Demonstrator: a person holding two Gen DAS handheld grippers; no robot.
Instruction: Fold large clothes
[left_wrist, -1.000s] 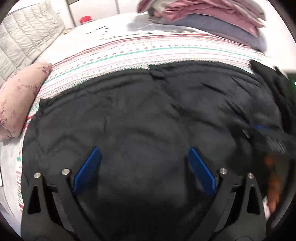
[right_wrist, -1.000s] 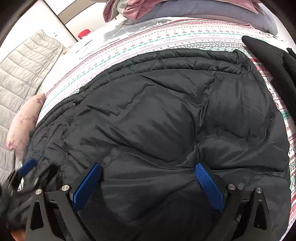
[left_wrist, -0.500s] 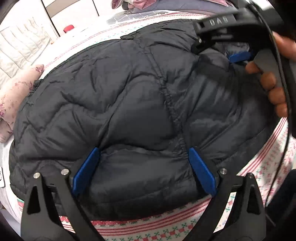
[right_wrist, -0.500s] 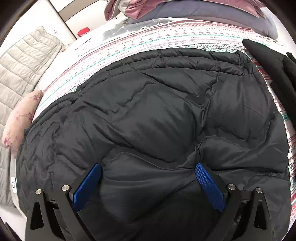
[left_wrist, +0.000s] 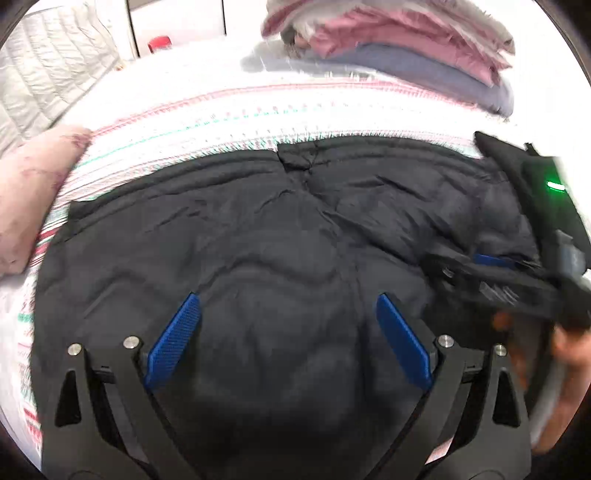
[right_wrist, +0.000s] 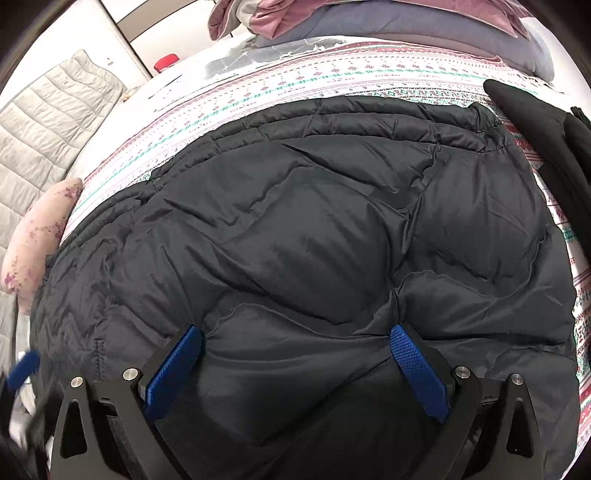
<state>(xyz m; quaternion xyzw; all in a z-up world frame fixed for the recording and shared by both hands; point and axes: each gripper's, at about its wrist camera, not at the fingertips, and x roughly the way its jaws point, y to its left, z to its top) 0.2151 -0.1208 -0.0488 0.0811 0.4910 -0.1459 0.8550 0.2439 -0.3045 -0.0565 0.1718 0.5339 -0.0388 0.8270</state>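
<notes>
A large black quilted puffer jacket (left_wrist: 266, 236) (right_wrist: 314, 229) lies spread on a bed with a patterned cover (left_wrist: 229, 122) (right_wrist: 295, 85). My left gripper (left_wrist: 288, 314) hovers open over the jacket's near half, nothing between its blue pads. My right gripper (right_wrist: 295, 347) is open too, low over the jacket's puffy panels. In the left wrist view the right gripper's body (left_wrist: 517, 280), blurred and held by a hand (left_wrist: 569, 354), sits at the right over the jacket. A blurred blue pad of the left gripper (right_wrist: 22, 365) shows at the lower left of the right wrist view.
A stack of folded pink and grey-blue clothes (left_wrist: 399, 48) (right_wrist: 388, 26) sits at the far side of the bed. A pink speckled pillow (left_wrist: 33, 192) (right_wrist: 37, 232) lies left. A second black garment (right_wrist: 546, 133) lies right. A grey quilted headboard (right_wrist: 48, 125) and a red-capped container (right_wrist: 165, 63) stand behind.
The left gripper has swung back low over the jacket after a raised, pulled-back view half a second ago. The right gripper has barely moved. Both stayed open.
</notes>
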